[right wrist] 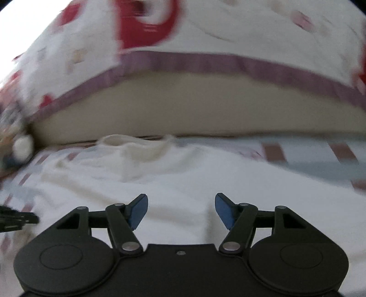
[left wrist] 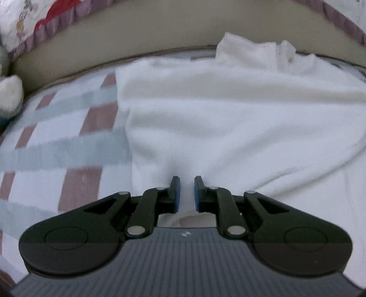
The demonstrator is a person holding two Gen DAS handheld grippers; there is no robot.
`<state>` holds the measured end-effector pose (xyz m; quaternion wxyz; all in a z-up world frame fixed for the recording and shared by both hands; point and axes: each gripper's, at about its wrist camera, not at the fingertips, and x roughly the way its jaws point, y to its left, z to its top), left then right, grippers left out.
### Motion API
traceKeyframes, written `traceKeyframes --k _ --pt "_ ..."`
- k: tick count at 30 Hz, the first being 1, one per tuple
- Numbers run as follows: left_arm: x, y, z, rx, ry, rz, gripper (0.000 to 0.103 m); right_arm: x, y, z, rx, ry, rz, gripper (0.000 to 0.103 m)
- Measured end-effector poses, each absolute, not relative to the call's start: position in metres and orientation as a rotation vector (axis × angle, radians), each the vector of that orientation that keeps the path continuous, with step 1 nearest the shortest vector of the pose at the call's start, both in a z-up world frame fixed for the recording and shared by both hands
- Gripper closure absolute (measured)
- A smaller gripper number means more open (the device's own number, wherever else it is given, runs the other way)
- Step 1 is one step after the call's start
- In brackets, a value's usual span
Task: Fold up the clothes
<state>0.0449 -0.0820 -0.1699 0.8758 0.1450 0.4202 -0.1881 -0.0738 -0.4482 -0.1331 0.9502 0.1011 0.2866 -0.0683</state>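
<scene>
While a white fleecy garment (left wrist: 228, 118) lies spread over a checked bedsheet (left wrist: 68, 141) of white, pale blue and dusty pink, the left gripper (left wrist: 187, 194) sits low at the centre of the left wrist view, its blue-padded jaws drawn nearly together with a narrow fold of the white cloth rising between them; the fabric puckers toward the pads, and they appear to pinch it. The garment fills the middle and right of that frame, its collar end bunched against a beige bed rail (left wrist: 160, 38) that curves across the top. A pillow (left wrist: 27, 20) printed in red and trimmed with a mauve ruffle shows at the upper left, and a pale soft toy (left wrist: 9, 93) rests at the left edge.

In the right wrist view, the right gripper (right wrist: 181, 211) stands with its jaws set wide apart above the same garment (right wrist: 183, 173), nothing between the blue pads. The cloth runs across the middle of the frame, rumpled at the upper left. The beige rail (right wrist: 183, 109) and patterned pillow (right wrist: 228, 29) loom blurred across the top. The sheet (right wrist: 320, 160) shows at the right, and a dark object (right wrist: 16, 220), too blurred to identify, juts in at the left edge.
</scene>
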Motion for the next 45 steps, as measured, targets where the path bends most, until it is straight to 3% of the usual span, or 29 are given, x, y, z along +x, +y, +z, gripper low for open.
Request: traceKeyframes --k 5,8,16,18,19,23,25,26,33,36,41,45 --pt "0.042 -0.080 -0.170 0.284 0.892 -0.387 0.090 -0.028 -0.441 -0.160 0.218 0.747 -0.069 0.034" --pt "0.039 -0.087 -0.172 0.318 0.891 -0.380 0.090 -0.015 -0.448 -0.177 0.207 0.784 -0.144 0.043" --pt "0.035 -0.096 -0.174 0.384 0.875 -0.361 0.090 -0.026 -0.446 -0.176 0.143 0.799 -0.159 0.043" --pt "0.039 -0.111 -0.168 0.481 0.890 -0.363 0.089 -0.049 -0.447 -0.166 0.170 0.775 -0.161 0.037" --pt "0.041 -0.119 -0.165 0.529 0.898 -0.363 0.084 -0.062 -0.449 -0.163 0.154 0.793 -0.162 0.032" --pt "0.030 -0.148 -0.137 0.565 0.829 -0.493 0.056 -0.127 -0.468 -0.151 0.066 0.847 -0.207 0.033" --pt "0.016 -0.163 -0.118 0.522 0.759 -0.601 0.049 -0.169 -0.488 -0.140 0.053 0.835 -0.274 0.032" --pt "0.007 -0.177 -0.115 0.510 0.741 -0.643 0.045 -0.191 -0.502 -0.133 0.096 0.817 -0.316 0.032" --pt "-0.056 -0.310 -0.124 0.597 0.680 -0.888 0.045 -0.319 -0.621 -0.119 0.550 0.692 -0.601 0.032" --pt "-0.076 -0.360 -0.127 0.621 0.647 -0.952 0.045 -0.354 -0.669 -0.137 0.757 0.603 -0.738 0.032" --pt "-0.101 -0.388 -0.128 0.661 0.625 -1.005 0.045 -0.380 -0.711 -0.175 1.023 0.511 -0.881 0.032" --pt "-0.101 -0.385 -0.133 0.673 0.625 -0.963 0.045 -0.362 -0.717 -0.187 1.004 0.523 -0.936 0.031"
